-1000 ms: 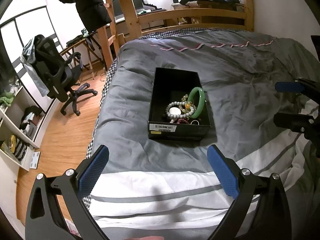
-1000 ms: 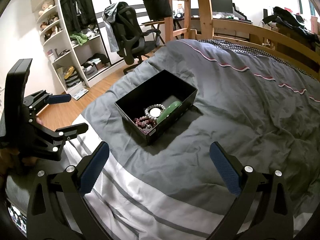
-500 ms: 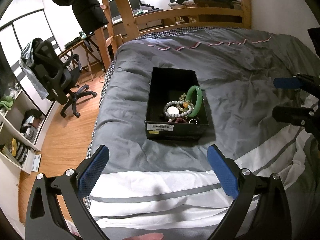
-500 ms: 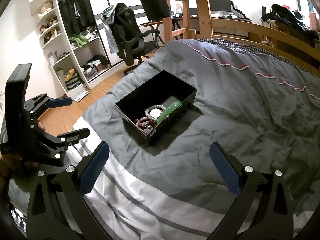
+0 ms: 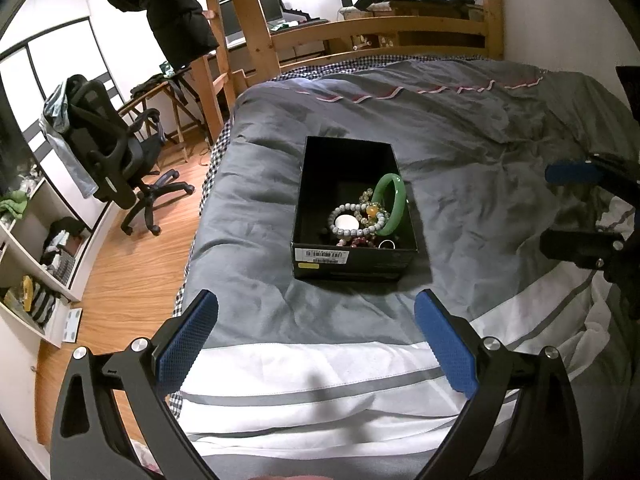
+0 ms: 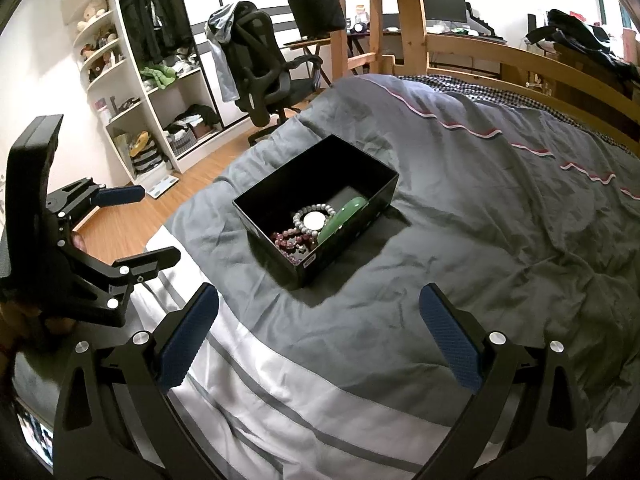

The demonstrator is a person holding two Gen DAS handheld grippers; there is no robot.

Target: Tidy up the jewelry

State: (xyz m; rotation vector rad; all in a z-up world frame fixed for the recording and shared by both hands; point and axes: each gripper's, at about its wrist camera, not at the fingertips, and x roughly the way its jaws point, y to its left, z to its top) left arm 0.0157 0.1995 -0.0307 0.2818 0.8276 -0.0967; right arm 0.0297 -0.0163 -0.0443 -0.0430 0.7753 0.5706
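The jewelry lay heaped at the near end of an open black box: a green jade bangle leaning on the right wall, a grey bead bracelet ringing a white disc, a dark red bead bracelet and a small ring against the near wall. The box's far half was bare. It sat on the grey duvet, toward the bed's left edge and short of the white striped fold.

Nothing lay loose on the duvet, so the scene fitted either pieces already gathered or a pile awaiting sorting. Any pick would need to come from above, taking one piece clear of the tangle.

The left gripper hovered short of the box, spread wide, holding and touching nothing. The right gripper did likewise, off the box's right corner.
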